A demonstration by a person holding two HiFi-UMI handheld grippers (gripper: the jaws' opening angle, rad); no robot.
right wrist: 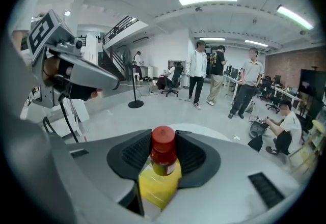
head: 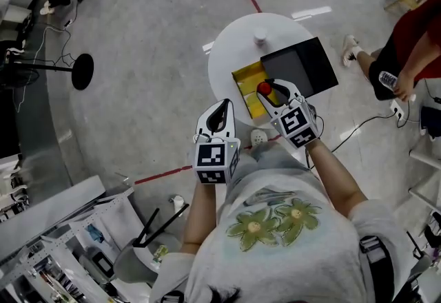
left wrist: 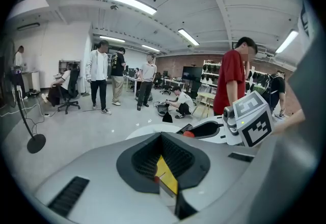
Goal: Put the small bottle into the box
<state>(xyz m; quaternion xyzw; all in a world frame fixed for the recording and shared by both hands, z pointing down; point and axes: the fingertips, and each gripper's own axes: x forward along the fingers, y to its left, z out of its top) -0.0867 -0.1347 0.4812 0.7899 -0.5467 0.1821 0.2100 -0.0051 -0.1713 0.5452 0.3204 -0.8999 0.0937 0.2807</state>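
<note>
A small bottle [head: 264, 88] with a red cap and a yellowish body is held in my right gripper [head: 275, 90], whose pads press on it just below the cap [right wrist: 164, 139]. It hangs over the open box [head: 245, 78], which has a yellow inside and a dark lid [head: 300, 66] folded back, on the round white table [head: 227, 54]. The yellow inside of the box [right wrist: 155, 187] shows below the bottle in the right gripper view. My left gripper [head: 220, 114] stays at the table's near edge, its jaw tips together with nothing between them.
A small white cap-like object [head: 260, 35] stands at the table's far side. A person in red [head: 413, 40] stands to the right. A round stand base [head: 83, 71] and cables lie on the floor at left. Several people [left wrist: 99, 73] are further back.
</note>
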